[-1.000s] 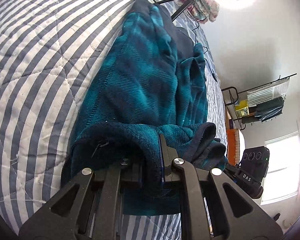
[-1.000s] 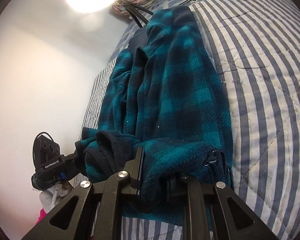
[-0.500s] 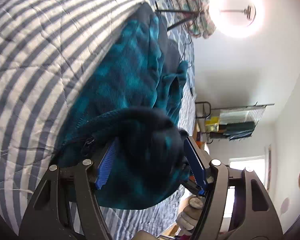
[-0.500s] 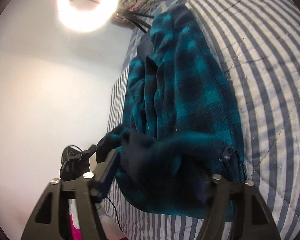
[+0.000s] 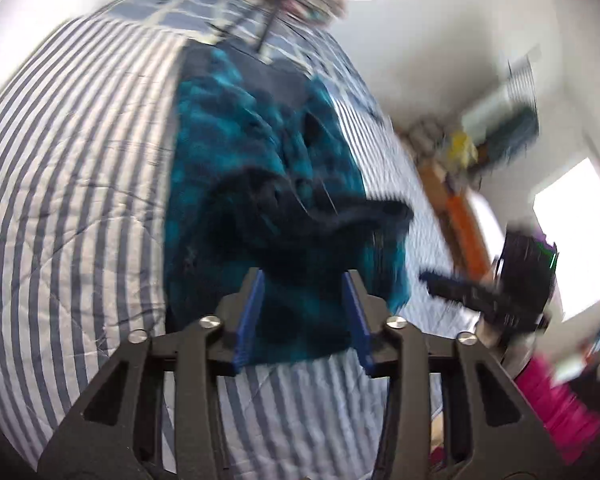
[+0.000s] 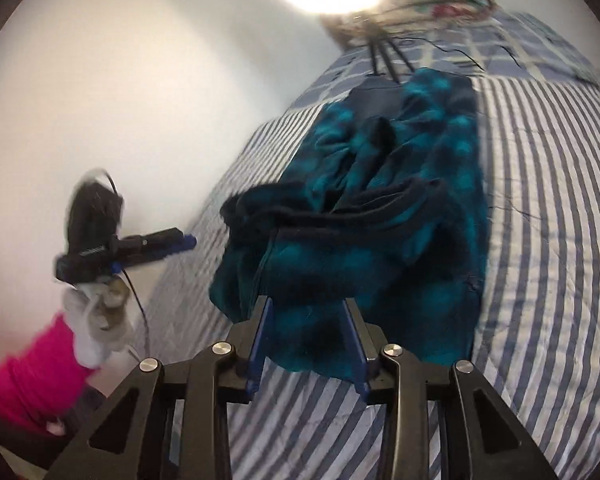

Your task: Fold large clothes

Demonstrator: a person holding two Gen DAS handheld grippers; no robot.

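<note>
Both grippers have let go and lifted; left gripper (image 5: 304, 304) and right gripper (image 6: 307, 332) hang empty, jaws narrowing. Fleece (image 6: 400, 216) runs 6-to-12 on the quilt (image 6: 548, 240). Any writing is blurred.

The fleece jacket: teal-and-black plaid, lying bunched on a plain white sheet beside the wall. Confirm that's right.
Not quite. The fleece jacket is teal-and-black plaid and bunched, but it lies on a blue-and-white striped quilt, not a plain white sheet. The right wrist view shows the stripes clearly.
</note>
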